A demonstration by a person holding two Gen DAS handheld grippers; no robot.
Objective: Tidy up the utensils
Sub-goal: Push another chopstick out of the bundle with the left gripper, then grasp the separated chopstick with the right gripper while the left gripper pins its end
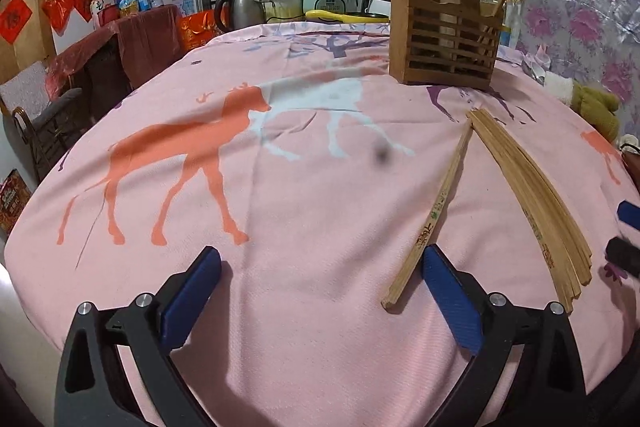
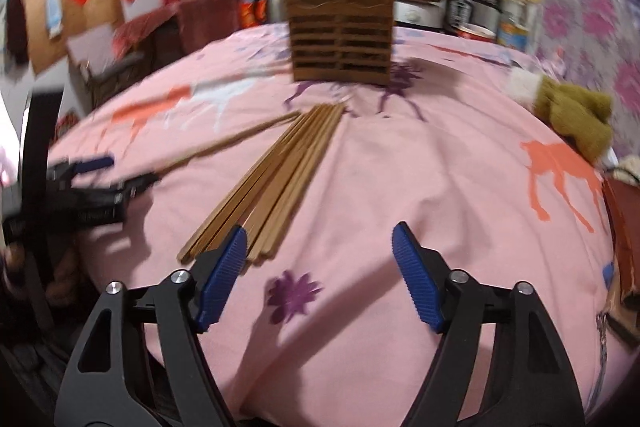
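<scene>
Both grippers, left [image 1: 320, 291] and right [image 2: 320, 255], gape empty over the pink cloth [image 1: 280, 207]; chopsticks [image 2: 280, 171] lie beside them, holder [image 2: 342, 43] beyond.

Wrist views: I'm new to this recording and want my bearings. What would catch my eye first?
The pink cloth printed with orange and white animal shapes fills both views. On it lies a bundle of wooden chopsticks, one stray chopstick apart to its left. Behind them stands a slatted wooden holder. Both the left gripper and the right gripper are open and empty.
</scene>
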